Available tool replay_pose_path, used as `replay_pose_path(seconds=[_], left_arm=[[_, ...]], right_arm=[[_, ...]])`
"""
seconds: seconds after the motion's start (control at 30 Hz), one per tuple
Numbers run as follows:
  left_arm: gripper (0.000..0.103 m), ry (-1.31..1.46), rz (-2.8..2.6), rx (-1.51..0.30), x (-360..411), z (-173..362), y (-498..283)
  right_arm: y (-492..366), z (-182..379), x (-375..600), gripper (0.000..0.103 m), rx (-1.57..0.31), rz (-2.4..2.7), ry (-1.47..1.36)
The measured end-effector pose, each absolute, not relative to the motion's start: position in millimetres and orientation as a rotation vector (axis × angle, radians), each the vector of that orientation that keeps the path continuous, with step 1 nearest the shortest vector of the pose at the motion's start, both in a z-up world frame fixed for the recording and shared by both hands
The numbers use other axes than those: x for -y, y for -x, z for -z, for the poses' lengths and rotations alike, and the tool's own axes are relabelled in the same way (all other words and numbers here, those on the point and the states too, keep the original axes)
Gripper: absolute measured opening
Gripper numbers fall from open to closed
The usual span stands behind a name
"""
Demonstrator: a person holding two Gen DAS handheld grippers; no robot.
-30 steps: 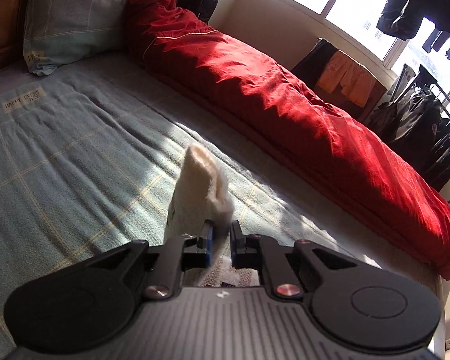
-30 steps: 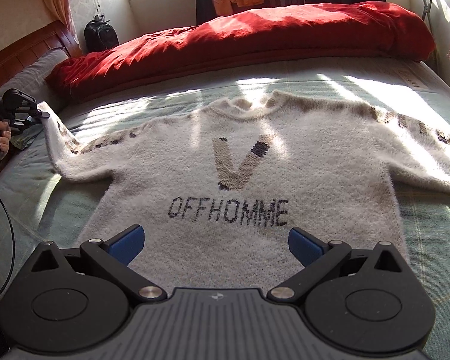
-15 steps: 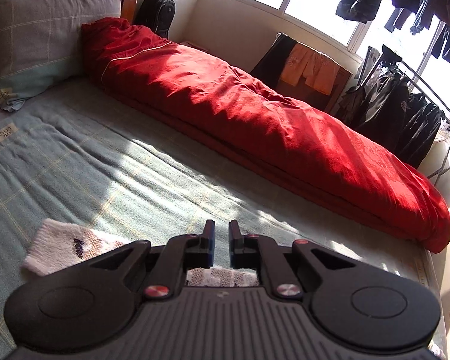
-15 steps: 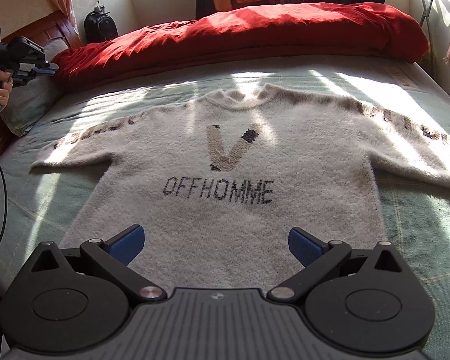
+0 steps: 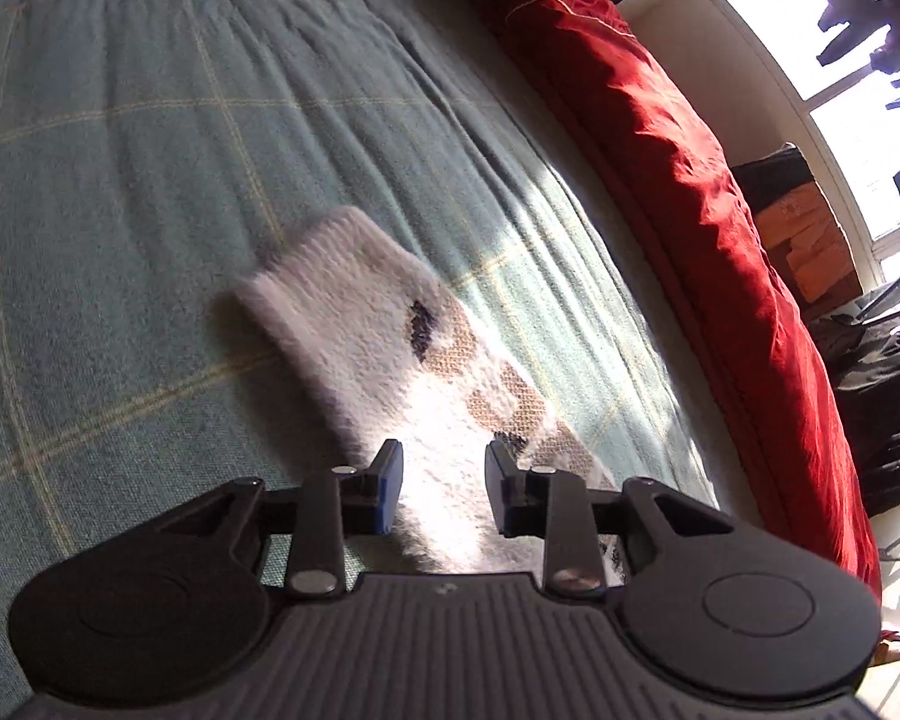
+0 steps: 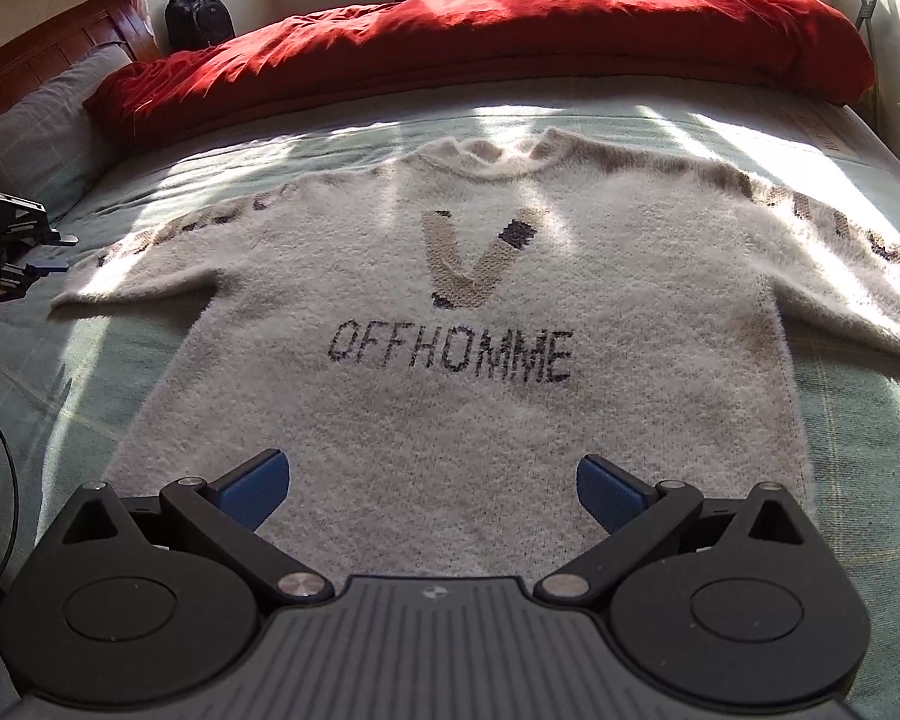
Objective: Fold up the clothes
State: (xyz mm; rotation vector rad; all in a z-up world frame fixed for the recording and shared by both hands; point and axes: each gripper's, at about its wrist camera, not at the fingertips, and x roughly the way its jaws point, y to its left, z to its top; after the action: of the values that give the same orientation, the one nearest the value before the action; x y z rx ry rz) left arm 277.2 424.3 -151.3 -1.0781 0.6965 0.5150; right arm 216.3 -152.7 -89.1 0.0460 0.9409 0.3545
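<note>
The sleeve cuff (image 5: 354,294), pinched a second ago, has been released by the left gripper (image 5: 441,483); the right gripper (image 6: 432,492) is kept spread wide over the sweater (image 6: 450,408).

Red duvet (image 6: 480,36) (far side, probably bulky) blocks; near bedspread (image 5: 120,180) free.

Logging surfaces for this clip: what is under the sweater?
The sweater lies flat on a teal checked bedsheet, which shows around its body and sleeves. Whatever lies beneath its body is covered. The red duvet sits behind it, apart.
</note>
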Motion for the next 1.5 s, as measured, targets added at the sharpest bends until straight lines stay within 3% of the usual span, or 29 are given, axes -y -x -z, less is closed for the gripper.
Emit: replay_pose_path(seconds=[0.2, 0.77, 0.93, 1.13, 1.5], left_arm=[[0.036, 1.217, -0.524, -0.622, -444, 194, -254], [0.037, 1.238, -0.482, -0.484, -464, 222, -293], [0.014, 1.157, -0.527, -0.530, -460, 216, -300], [0.008, 1.049, -0.555, -0.597, -452, 196, -312], [0.007, 0.913, -0.480, -0.585, -418, 121, -324]], right_arm=[[-225, 96, 138, 0.103, -0.967, -0.357, -0.004], [-246, 108, 110, 0.103, -0.999, -0.357, 0.078], [-247, 109, 106, 0.103, -0.999, -0.366, 0.089], [-244, 105, 112, 0.103, -0.988, -0.360, 0.083], [-228, 90, 141, 0.103, -0.936, -0.336, 0.033]])
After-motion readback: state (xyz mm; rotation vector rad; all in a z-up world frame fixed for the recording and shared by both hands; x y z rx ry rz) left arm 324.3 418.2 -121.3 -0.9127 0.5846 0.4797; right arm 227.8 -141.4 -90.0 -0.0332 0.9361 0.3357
